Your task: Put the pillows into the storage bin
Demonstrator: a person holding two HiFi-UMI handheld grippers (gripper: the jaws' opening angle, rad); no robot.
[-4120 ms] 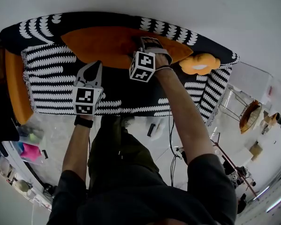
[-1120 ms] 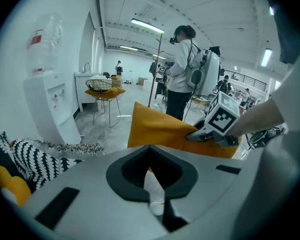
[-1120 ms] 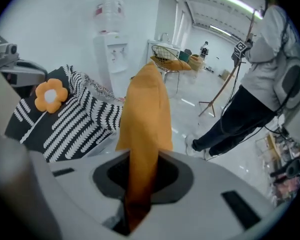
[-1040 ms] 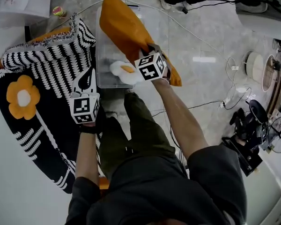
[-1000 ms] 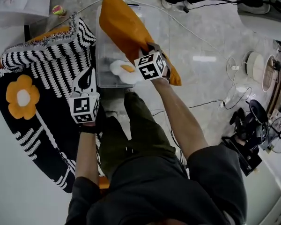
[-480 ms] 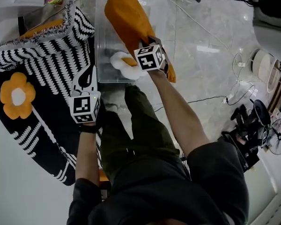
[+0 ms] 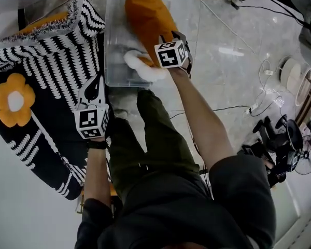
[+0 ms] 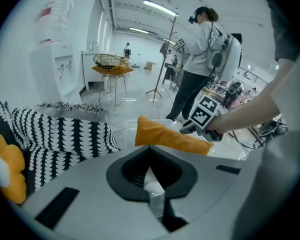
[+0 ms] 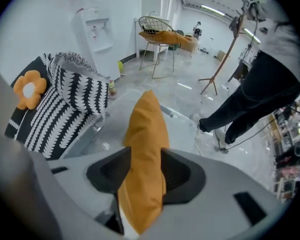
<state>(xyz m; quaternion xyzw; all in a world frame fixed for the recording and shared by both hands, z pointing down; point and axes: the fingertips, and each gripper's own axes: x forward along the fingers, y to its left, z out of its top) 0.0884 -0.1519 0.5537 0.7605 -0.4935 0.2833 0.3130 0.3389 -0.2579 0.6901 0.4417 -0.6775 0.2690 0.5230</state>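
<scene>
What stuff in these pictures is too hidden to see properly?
- Head view: the storage bin floor, mostly covered by the orange pillow.
- Head view: the white pillow, partly behind the right claw, whose jaws have just been opening with the orange pillow between them.
- Right gripper view: the orange pillow's near end, behind the claw body.

Left gripper (image 7: 97, 82) (jaws together), tilted downward

orange pillow (image 7: 147, 14) slanting into clear storage bin (image 7: 111, 45); white pillow (image 7: 139, 67) lying inside bin
</scene>
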